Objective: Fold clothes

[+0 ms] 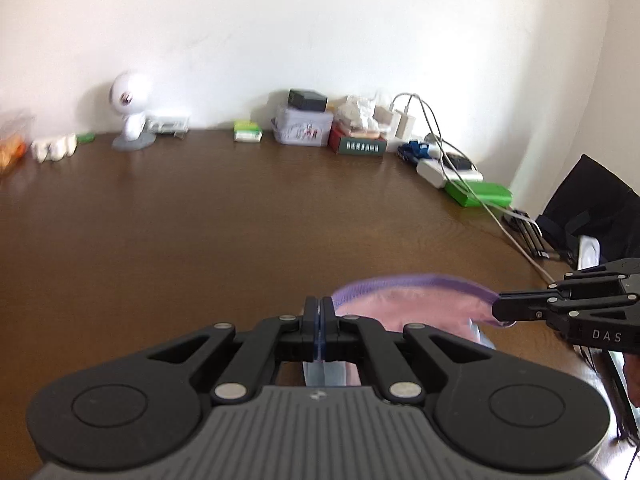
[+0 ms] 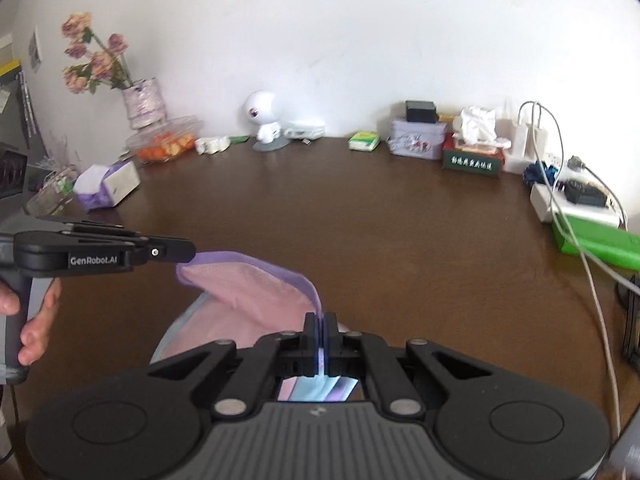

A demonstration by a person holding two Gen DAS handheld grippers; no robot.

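One pink garment (image 2: 244, 292) with a purple edge band hangs between my two tools, lifted off the brown desk (image 2: 360, 220) at its upper edge while the rest droops below my hands. My left tool (image 1: 321, 312) has its jaws pressed tight together on one end of the purple band, and a pale blue strip of cloth shows through the gap beneath them. My right tool (image 2: 321, 328) is clamped the same way on the other end of that band, with pink, blue and lilac folds visible under its jaws. From the right wrist view my left tool comes in from the left side, its tip pinching the band's far corner, with my left hand (image 2: 34, 320) wrapped around its grey handle. From the left wrist view my right tool (image 1: 500, 306) comes in from the right edge, biting the band where it curves down.

Beyond the garment the desk lies bare in the middle. Along the far wall stand a white round-headed figurine (image 2: 264, 120), a small green box (image 2: 364, 140), a printed tin (image 2: 418, 140) with a black box on top, a tissue box (image 2: 474, 160) and white chargers with cables (image 2: 560, 152). At left sit a vase of dried roses (image 2: 142, 100) and a glass bowl of orange fruit (image 2: 166, 146)
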